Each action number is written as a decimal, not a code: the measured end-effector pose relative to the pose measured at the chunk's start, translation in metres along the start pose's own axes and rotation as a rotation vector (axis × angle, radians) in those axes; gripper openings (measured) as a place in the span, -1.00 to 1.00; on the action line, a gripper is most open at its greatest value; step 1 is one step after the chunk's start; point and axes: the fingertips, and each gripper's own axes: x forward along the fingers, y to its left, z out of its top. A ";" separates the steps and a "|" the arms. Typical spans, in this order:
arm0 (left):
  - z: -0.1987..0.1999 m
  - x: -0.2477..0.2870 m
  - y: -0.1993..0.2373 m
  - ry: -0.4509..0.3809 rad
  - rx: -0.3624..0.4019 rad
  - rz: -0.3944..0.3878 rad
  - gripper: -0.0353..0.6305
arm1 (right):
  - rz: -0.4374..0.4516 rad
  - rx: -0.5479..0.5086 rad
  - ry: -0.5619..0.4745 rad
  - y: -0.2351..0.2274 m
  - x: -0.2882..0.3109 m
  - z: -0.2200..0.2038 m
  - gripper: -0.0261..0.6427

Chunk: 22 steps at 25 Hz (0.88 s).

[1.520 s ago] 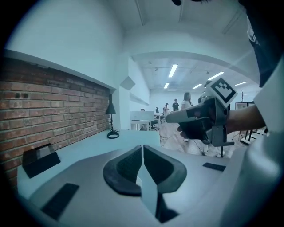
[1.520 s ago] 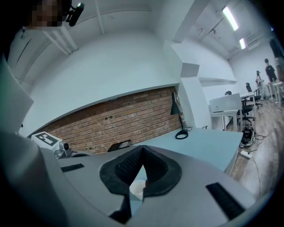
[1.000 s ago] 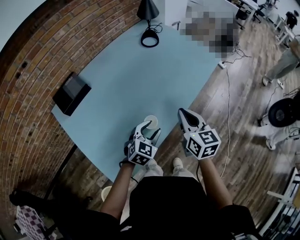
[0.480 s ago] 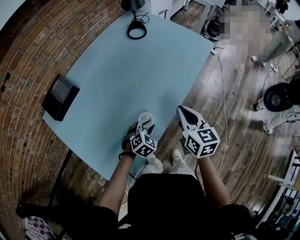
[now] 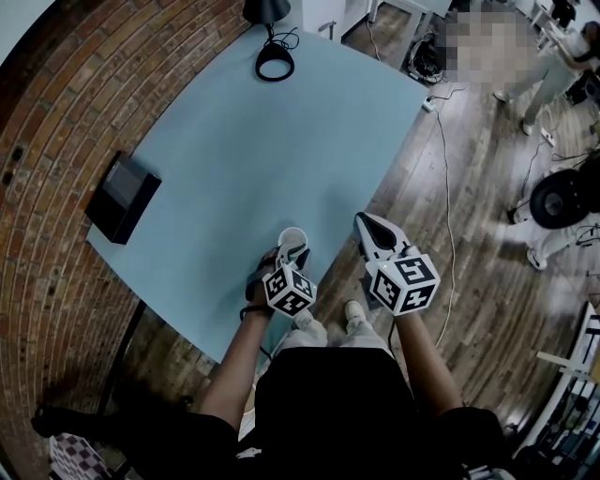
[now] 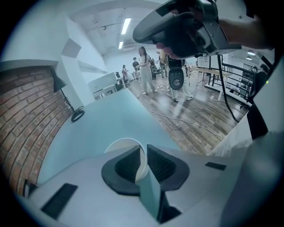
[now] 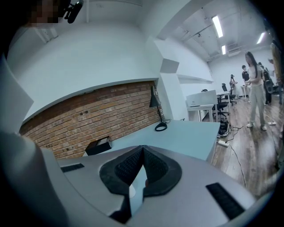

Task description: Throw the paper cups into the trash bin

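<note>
One paper cup [image 5: 292, 236] stands upright on the light blue table [image 5: 281, 141], close to the table's near edge. Only one cup shows in any view.

The head view gives its place but not the grip. The left gripper view does: the left gripper [image 6: 143, 155] has one pad inside the rim and the other outside. Its jaws have just been closing and now stand narrow, pinching the cup's wall between them. From above, that gripper sits at 6 o'clock of the cup.

The right gripper [image 5: 364, 223] is at 3 o'clock of the cup, near it but apart, over the table's edge. The head view cannot settle its jaws. The right gripper view shows the pads meeting at their tips with nothing between them. That view does not show the cup.

There are two grippers, each with one marker cube.

Farther out on the table there is one black box [image 5: 122, 195] at 10 o'clock of the cup, at the far left edge. One black lamp [image 5: 266, 9] stands at 12 o'clock, at the far end. A brick wall [image 5: 56, 141] runs along the left. A wooden floor [image 5: 469, 234] lies to the right, with a thin cable [image 5: 441, 187] trailing over it.
</note>
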 end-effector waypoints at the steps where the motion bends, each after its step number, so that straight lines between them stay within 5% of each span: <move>1: 0.000 0.000 0.000 0.000 0.001 -0.001 -0.72 | 0.001 0.000 0.000 0.000 0.001 0.000 -0.94; 22: 0.022 -0.014 0.011 -0.065 -0.091 -0.009 -0.80 | 0.020 -0.013 -0.017 -0.013 0.007 0.017 -0.94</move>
